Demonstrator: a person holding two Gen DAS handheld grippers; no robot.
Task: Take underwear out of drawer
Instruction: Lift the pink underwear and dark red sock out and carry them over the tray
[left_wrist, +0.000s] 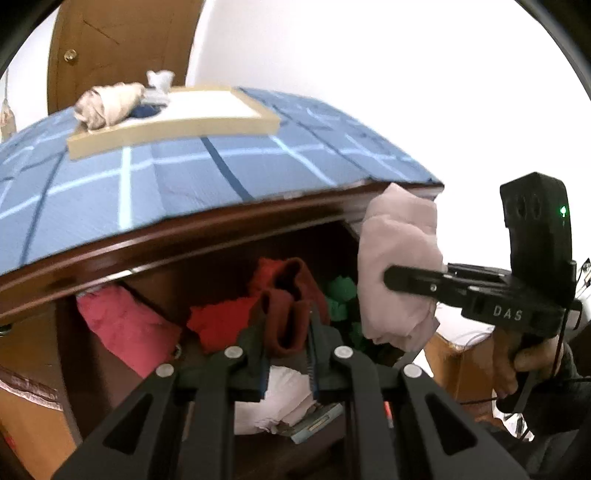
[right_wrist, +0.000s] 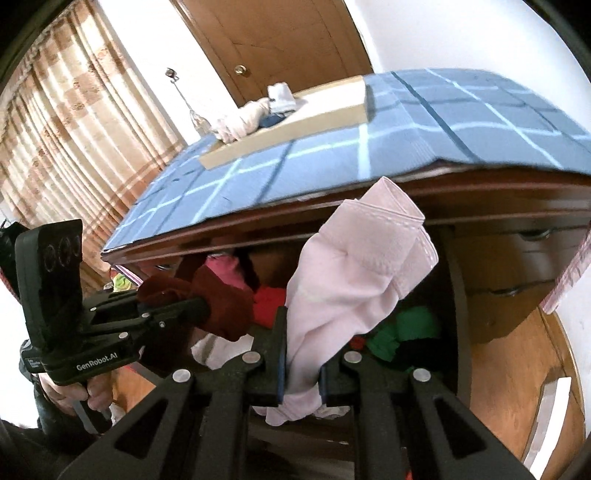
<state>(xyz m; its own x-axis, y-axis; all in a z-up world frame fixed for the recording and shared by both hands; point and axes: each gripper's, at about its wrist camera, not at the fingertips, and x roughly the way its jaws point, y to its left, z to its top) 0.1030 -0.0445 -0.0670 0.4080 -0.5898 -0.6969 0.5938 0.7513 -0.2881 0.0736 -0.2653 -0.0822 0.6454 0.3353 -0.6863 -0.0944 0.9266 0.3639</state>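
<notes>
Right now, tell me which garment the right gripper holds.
The pale pink underwear, clamped in the right gripper. The left gripper holds the dark maroon garment; red and green pieces lie in the drawer.

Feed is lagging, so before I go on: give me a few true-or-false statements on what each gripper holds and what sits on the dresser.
1. The right gripper is shut on the pale pink underwear. True.
2. The left gripper is open and holds nothing. False: it is shut on the dark red garment.
3. A wooden tray sits on the blue checked cloth. True.
4. The drawer holds nothing. False: pink, red and green clothes lie inside.
</notes>
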